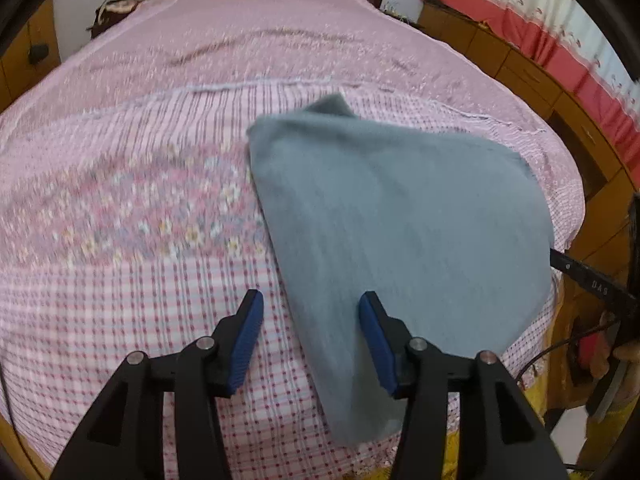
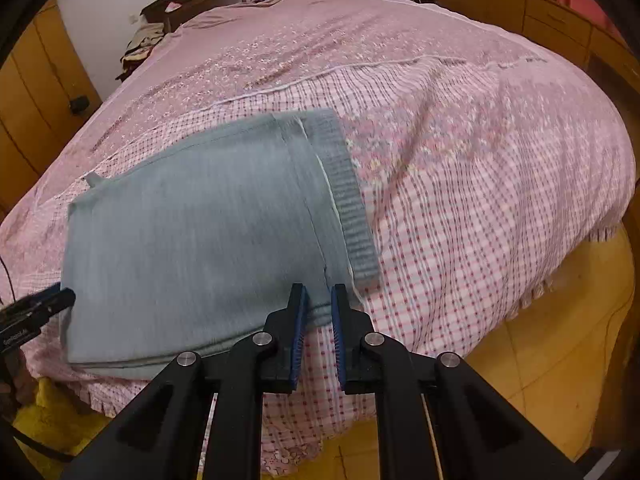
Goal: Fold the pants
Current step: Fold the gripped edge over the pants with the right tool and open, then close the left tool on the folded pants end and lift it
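1. Left wrist view: the left gripper [image 1: 310,312] stood released, its blue pads [image 1: 248,344] well apart with nothing pinched between them. The folded grey-blue pants [image 1: 400,220] lay on the pink checked bedspread [image 1: 120,300], toward the near right corner of the bed; the pants' near left edge ran under the gripper's right finger. Wooden cabinets [image 1: 520,72] stood beyond the pants, on the right.

2. Right wrist view: the right gripper [image 2: 319,300] had its jaws a narrow gap apart, the pants' [image 2: 192,240] near corner just at their tips, not pinched. The ribbed waistband [image 2: 348,196] lay along the pants' right edge. The left gripper's tip [image 2: 48,304] reached the pants' left edge.
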Demonstrator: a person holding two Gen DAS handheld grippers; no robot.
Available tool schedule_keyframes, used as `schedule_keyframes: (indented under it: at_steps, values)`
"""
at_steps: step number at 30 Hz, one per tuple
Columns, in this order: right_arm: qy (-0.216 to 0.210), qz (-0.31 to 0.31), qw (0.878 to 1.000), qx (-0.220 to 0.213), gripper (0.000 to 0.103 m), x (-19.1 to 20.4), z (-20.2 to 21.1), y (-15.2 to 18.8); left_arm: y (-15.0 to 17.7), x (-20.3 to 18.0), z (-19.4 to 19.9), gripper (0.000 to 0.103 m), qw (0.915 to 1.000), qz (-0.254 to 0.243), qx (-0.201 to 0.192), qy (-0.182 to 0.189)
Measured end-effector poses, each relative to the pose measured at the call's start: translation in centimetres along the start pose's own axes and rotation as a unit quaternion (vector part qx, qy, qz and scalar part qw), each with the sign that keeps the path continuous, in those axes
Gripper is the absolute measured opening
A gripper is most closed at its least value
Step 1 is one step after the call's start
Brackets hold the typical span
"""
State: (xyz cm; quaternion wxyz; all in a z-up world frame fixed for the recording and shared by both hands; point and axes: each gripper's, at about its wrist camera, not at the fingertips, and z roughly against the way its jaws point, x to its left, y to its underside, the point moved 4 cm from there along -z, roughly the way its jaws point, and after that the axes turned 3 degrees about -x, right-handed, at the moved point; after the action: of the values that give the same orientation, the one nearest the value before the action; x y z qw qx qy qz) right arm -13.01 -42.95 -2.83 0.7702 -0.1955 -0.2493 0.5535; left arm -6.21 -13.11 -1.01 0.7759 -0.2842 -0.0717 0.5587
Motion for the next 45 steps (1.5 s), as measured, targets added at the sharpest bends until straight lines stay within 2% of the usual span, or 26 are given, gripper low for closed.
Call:
schedule_keyframes:
  at_steps: [6, 7, 10, 11, 20, 31, 39, 45]
  values:
    - [0.009, -0.019, 1.0, -0.015, 0.014, -0.2, 1.9, 0.2, 1.0, -0.1, 0.3, 0.058, 0.9999, 0.011, 0.003, 0.004]
    - [0.006, -0.022, 1.0, -0.022, 0.017, -0.1, 2.4, 0.1, 1.2, -0.2, 0.3, 0.059, 0.9999, 0.012, 0.004, 0.005]
    - [-0.002, -0.019, 0.999, -0.041, 0.032, 0.8, 3.6, -0.1, 1.5, -0.5, 0.1, 0.061, 0.9999, 0.013, 0.007, 0.009]
    - [-0.003, -0.015, 0.999, -0.045, 0.033, 1.2, 3.8, -0.1, 1.5, -0.5, 0.1, 0.062, 0.9999, 0.012, 0.007, 0.009]
    - [0.003, 0.017, 0.999, -0.04, 0.033, 3.7, 3.4, -0.6, 1.5, -0.4, -0.1, 0.063, 0.9997, 0.015, 0.01, 0.015]
    - [0.01, 0.015, 1.0, -0.011, 0.035, 3.5, 0.8, -0.1, 1.5, 0.0, -0.5, 0.064, 0.9995, 0.017, 0.013, 0.022]
    - [0.017, 0.005, 1.0, 0.002, 0.042, 3.3, 0.0, 0.0, 1.4, -0.4, -1.6, 0.064, 0.9986, 0.024, 0.018, 0.043]
    - [0.022, 0.004, 1.0, 0.007, 0.043, 3.3, -0.1, 0.0, 0.9, -1.1, -3.0, 0.064, 0.9971, 0.035, 0.022, 0.064]
